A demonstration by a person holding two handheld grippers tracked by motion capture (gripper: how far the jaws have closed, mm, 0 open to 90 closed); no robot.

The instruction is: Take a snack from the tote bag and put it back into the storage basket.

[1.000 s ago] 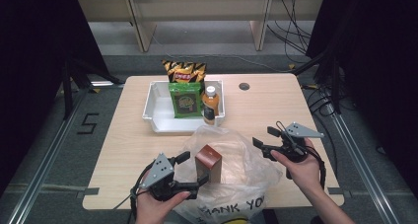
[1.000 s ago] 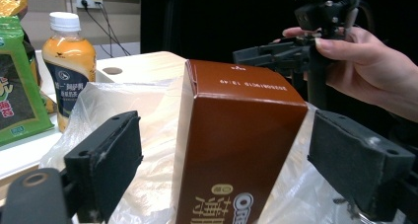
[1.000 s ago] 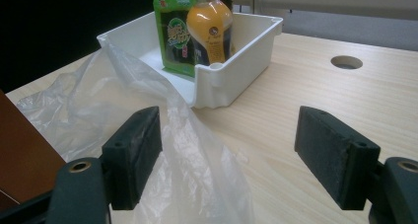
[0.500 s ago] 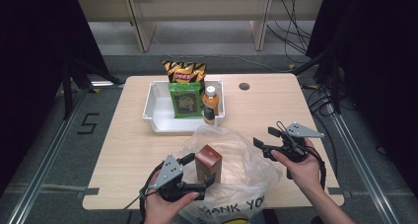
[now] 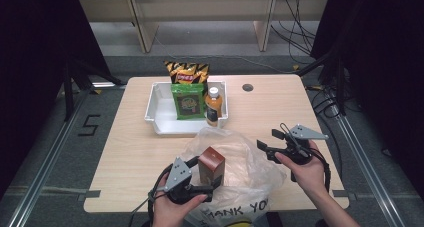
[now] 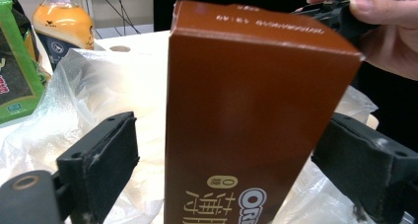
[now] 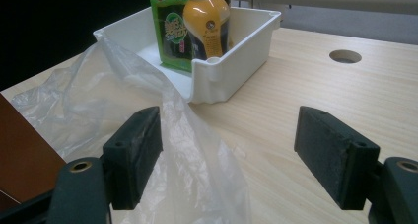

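The brown box (image 6: 256, 120) stands upright between my left gripper's (image 6: 224, 157) jaws, on the plastic bag (image 5: 240, 162) at the near edge of the table (image 5: 120, 152). The jaws are spread: I see a gap on each side of the box and neither pad (image 6: 106, 160) touches it, so it is released or not yet gripped, standing on its own base. I judge it is kept upright so that its narrow faces meet the pads squarely.

My right gripper (image 7: 241, 160) is also wide open and holds nothing. A fold of the bag lies across its left pad (image 7: 135, 152); whether film and pad touch I cannot tell. I judge this gripper waits there to take the bag's edge and hold the mouth open.

Beyond the fingertips of both grippers sits the white bin (image 5: 160, 112), holding a green packet (image 5: 187, 101) and an orange bottle (image 5: 213, 107), with a yellow snack bag (image 5: 186, 73) behind them.

Room: the box is near the table's front edge, so little margin toward me. Bare tabletop lies between the right jaws and beyond, up to a cable hole (image 7: 345, 56). Loose film around the box could snag a closing pad.
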